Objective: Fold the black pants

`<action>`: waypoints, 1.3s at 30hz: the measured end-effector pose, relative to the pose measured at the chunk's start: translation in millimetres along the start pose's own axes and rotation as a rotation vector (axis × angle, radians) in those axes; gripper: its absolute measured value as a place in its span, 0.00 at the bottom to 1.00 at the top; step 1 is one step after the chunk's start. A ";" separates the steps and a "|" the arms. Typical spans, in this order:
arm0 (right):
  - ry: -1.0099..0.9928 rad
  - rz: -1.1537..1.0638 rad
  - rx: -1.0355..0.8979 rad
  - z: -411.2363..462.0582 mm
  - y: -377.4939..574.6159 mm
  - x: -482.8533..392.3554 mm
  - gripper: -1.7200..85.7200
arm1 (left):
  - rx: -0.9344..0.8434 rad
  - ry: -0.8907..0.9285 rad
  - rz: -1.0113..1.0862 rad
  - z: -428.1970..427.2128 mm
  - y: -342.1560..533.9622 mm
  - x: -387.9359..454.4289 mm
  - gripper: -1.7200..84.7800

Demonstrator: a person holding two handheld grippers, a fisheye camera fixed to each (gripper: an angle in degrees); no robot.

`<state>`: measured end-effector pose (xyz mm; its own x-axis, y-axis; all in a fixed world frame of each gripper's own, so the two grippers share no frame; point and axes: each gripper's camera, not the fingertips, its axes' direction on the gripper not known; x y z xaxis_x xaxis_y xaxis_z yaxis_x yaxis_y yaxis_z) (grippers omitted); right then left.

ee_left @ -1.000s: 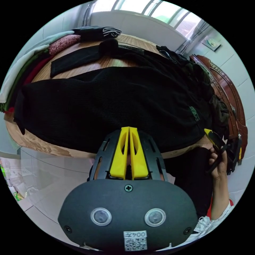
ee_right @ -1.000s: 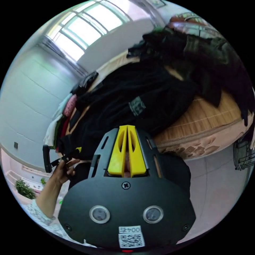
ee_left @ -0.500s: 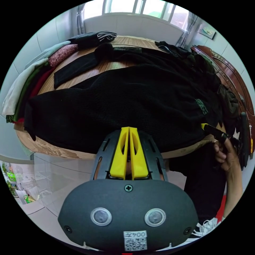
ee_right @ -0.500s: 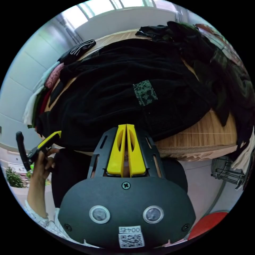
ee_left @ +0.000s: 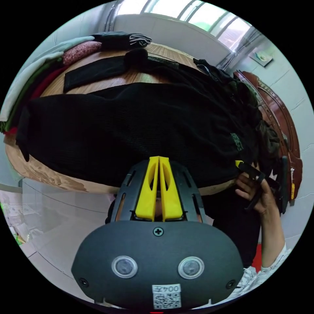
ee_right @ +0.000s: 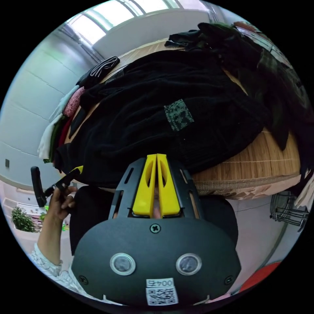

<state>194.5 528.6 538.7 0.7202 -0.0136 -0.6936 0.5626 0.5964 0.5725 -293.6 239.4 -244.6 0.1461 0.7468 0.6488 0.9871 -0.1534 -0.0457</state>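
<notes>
Here, soft, limp black pants (ee_left: 130, 127) sprawl on the bed (ee_right: 261, 163); both closed, empty grippers, left gripper (ee_left: 159, 161) and right gripper (ee_right: 156, 158), should pinch the waistband edge

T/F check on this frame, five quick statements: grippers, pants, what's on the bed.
1. Both grippers have their fingers shut. True: left gripper and right gripper show their yellow fingers pressed together.
2. The left gripper is clamped on the black pants. False: it grips no cloth.
3. The pants lie spread across the bed. True.
4. The pants have a red patch. False: the patch is green speckled.
5. Folded clothes are stacked at the bed's edge. True.
</notes>
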 end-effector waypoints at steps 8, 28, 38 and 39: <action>-0.148 -0.093 0.118 -35.8 27.5 -33.1 0.09 | 0.193 0.161 -0.203 -88.9 73.7 -72.2 0.05; 0.015 -0.389 0.197 -69.3 72.1 -166.9 0.05 | 0.138 -0.209 -0.414 -128.4 73.1 -127.5 0.08; 0.016 -0.479 0.144 -61.5 70.9 -209.0 0.01 | 0.063 -0.212 -0.101 -308.7 153.2 -113.7 0.05; 0.019 -0.488 0.135 -59.5 70.7 -212.1 0.01 | 0.038 -0.191 -0.067 -317.3 159.9 -112.3 0.05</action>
<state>57.4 621.4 700.3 0.3535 -0.2494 -0.9016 0.8802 0.4150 0.2303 -172.9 -74.3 -83.7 0.0858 0.8643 0.4956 0.9963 -0.0772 -0.0378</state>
